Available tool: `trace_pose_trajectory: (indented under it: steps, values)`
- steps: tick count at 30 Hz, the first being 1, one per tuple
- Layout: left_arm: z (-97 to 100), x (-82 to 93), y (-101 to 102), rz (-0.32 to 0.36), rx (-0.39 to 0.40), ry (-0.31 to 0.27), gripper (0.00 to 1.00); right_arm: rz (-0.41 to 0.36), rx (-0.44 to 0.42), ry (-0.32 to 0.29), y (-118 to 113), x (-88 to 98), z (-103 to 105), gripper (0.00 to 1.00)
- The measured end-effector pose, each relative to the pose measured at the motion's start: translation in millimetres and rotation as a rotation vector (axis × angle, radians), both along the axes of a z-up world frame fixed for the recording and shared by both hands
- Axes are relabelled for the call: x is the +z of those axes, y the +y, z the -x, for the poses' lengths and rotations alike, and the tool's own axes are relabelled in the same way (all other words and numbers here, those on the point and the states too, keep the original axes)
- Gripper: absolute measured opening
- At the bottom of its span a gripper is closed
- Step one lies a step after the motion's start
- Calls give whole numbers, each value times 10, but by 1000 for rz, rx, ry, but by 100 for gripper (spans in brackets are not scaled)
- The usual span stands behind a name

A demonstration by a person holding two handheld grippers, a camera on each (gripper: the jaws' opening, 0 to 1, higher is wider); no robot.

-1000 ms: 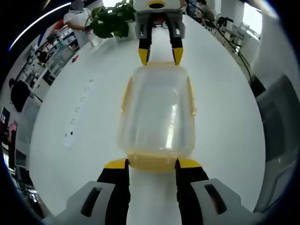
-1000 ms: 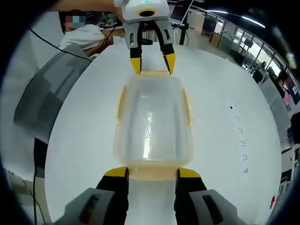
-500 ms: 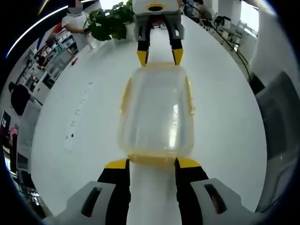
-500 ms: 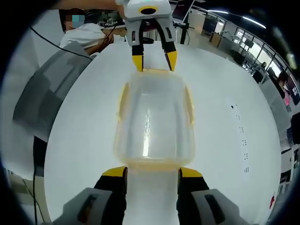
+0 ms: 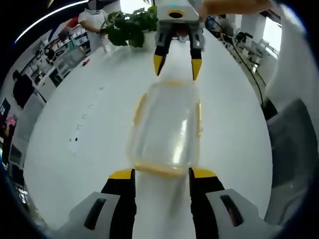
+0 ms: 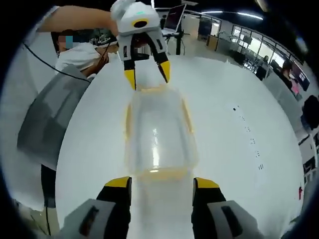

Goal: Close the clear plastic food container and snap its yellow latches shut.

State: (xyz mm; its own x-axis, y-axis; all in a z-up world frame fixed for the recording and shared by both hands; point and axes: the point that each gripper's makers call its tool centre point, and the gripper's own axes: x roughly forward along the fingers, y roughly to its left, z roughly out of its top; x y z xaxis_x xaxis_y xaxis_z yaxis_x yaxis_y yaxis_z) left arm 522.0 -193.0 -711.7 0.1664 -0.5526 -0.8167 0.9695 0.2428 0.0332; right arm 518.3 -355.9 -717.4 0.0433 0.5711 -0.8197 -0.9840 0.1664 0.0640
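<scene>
The clear plastic container (image 5: 167, 124) lies lengthwise on the white table (image 5: 75, 99) with its lid on. Yellow latches run along its long sides and across both ends. In the left gripper view my left gripper (image 5: 163, 174) stands open, its jaws flanking the near yellow end latch (image 5: 162, 169). My right gripper (image 5: 177, 67) hovers open just beyond the far end, held by a hand. In the right gripper view the container (image 6: 157, 132) runs away from my open right gripper (image 6: 162, 182), and the left gripper (image 6: 147, 75) stands open at the far end.
A potted plant (image 5: 127, 27) stands at the table's far edge. A grey chair back (image 5: 294, 149) (image 6: 50, 119) sits beside the table. A white strip with dark marks (image 5: 82, 124) (image 6: 249, 139) lies to one side. A person in white (image 6: 82, 52) sits behind.
Both views have drawn back and tilted, so the container looks smaller. The right gripper's tips have come away from the far end and now sit a little above it.
</scene>
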Motion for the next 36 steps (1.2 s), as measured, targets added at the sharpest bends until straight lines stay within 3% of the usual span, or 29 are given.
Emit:
trace_pose_trajectory:
  steps: [1, 3, 8, 10, 13, 16, 18, 21, 24, 27, 30, 36]
  values:
    - [-13, 9, 7, 6, 13, 4, 41, -8, -29, 3, 1, 25, -19, 45]
    - [31, 34, -9, 35, 69, 65, 43, -40, -76, 15, 30, 83, -32, 45]
    - [21, -17, 24, 2, 119, 74, 42, -50, -184, -6, 63, 111, -112, 45]
    - [17, -24, 9, 20, 189, 109, 43, -57, -218, 10, 90, 110, -107, 46]
    - [-23, 9, -41, 75, 270, 141, 44, -79, -307, 61, 123, 101, -123, 45]
    - [-54, 41, -61, 111, 352, 169, 43, -154, -414, 136, 200, 148, -131, 47]
    - [-54, 42, -86, 137, 396, 203, 43, -144, -475, 157, 173, 121, -142, 46]
    - [-34, 1, -100, 133, 420, 215, 42, -133, -531, 177, 154, 70, -134, 45]
    - [-17, -69, -79, 103, 455, 211, 41, -186, -624, 229, 175, 56, -142, 46]
    - [-13, -133, -49, 94, 510, 223, 41, -190, -667, 246, 165, 10, -138, 46]
    - [14, -140, -104, 161, 599, 296, 38, -196, -701, 278, 177, -22, -105, 45]
    - [16, -154, -98, 216, 673, 338, 38, -222, -764, 303, 204, -35, -115, 43]
